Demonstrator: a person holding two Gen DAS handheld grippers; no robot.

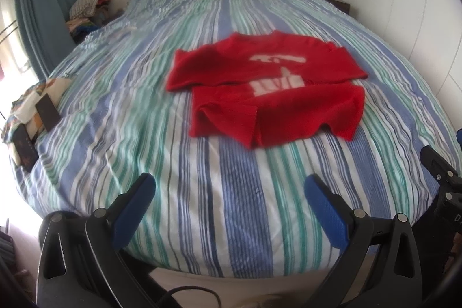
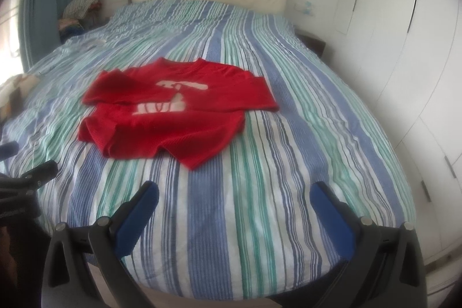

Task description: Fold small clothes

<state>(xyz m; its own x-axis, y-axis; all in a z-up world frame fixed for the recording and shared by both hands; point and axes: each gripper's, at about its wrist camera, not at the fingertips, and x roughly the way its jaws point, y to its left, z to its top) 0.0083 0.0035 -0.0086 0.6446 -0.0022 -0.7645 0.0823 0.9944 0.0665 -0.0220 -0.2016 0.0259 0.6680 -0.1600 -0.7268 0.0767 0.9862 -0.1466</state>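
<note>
shirt (image 1: 268, 94) lies mid-bed (image 1: 231, 192), red, partly folded: sleeves drawn in, hem bunched w/ a corner sticking out. left gripper (image 1: 228, 207) & right gripper (image 2: 234, 210) both spread wide, empty, hovering near the foot, well short of it. looks like between folds; next prob. reach in, pinch hem corners, fold up.

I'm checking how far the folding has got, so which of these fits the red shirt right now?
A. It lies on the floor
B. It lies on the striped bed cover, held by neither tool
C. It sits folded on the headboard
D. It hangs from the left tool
B: the red shirt lies on the striped bed cover, hem partly turned up, while the left tool and right tool are open and empty.
</note>
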